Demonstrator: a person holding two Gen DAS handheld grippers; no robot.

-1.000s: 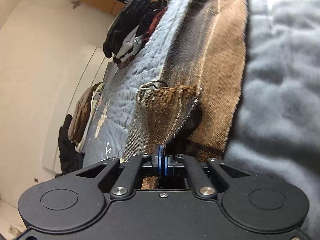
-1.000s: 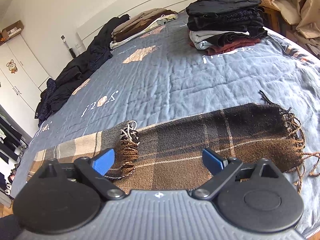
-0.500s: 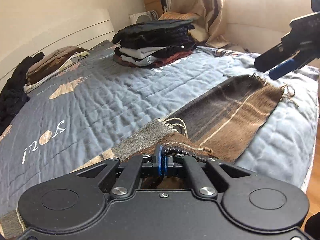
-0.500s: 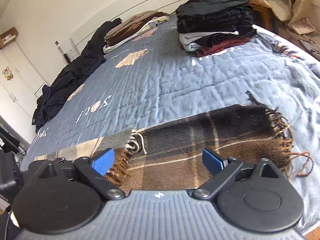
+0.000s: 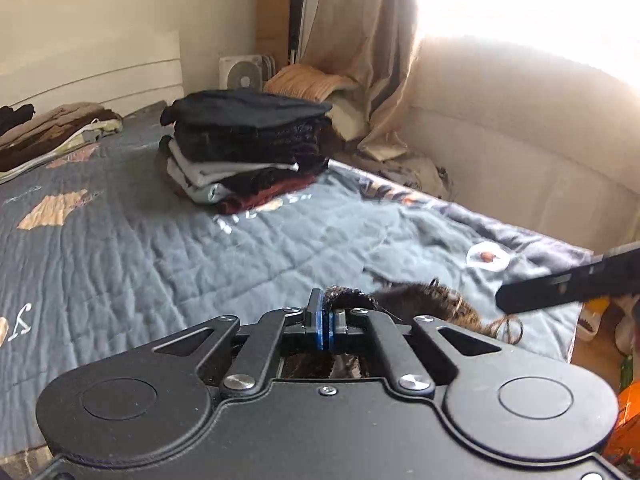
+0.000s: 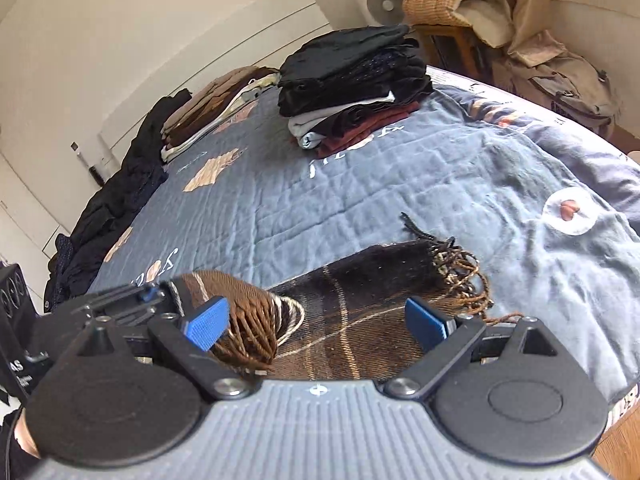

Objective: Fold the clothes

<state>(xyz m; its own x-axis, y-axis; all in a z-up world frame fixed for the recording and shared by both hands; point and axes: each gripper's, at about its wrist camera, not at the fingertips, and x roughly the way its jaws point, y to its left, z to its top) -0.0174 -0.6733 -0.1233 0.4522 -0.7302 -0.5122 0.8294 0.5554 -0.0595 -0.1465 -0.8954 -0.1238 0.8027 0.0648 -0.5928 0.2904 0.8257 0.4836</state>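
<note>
Right now I am halfway through folding the scarf (image 6: 360, 320), a brown plaid one lying along the near edge of the bed (image 6: 360, 200). My left tongs (image 5: 323, 322) are pinched tight on one fringed end (image 6: 248, 332), blue pads pressed together with cloth bunched between them, and that end hangs over the flat part of the scarf. My right tongs (image 6: 316, 322) hover wide apart above the scarf, holding nothing; the carried end sits just beside the left pad (image 6: 208, 322). The far fringe (image 6: 460, 276) lies on the blanket. I judge the step to be bringing one end over to meet the other, so the next move calls for carrying the held end on towards that fringe, laying it flat with edges matched, then letting go. A stack (image 6: 352, 84) of folded clothes sits well apart, farther up the bed, with looser piles (image 6: 216, 108) beyond. In the left view my own tongs hide most of the scarf, and the right tongs show only as a blurred dark bar (image 5: 568, 284). How neatly the layers line up underneath, I cannot tell.
</note>
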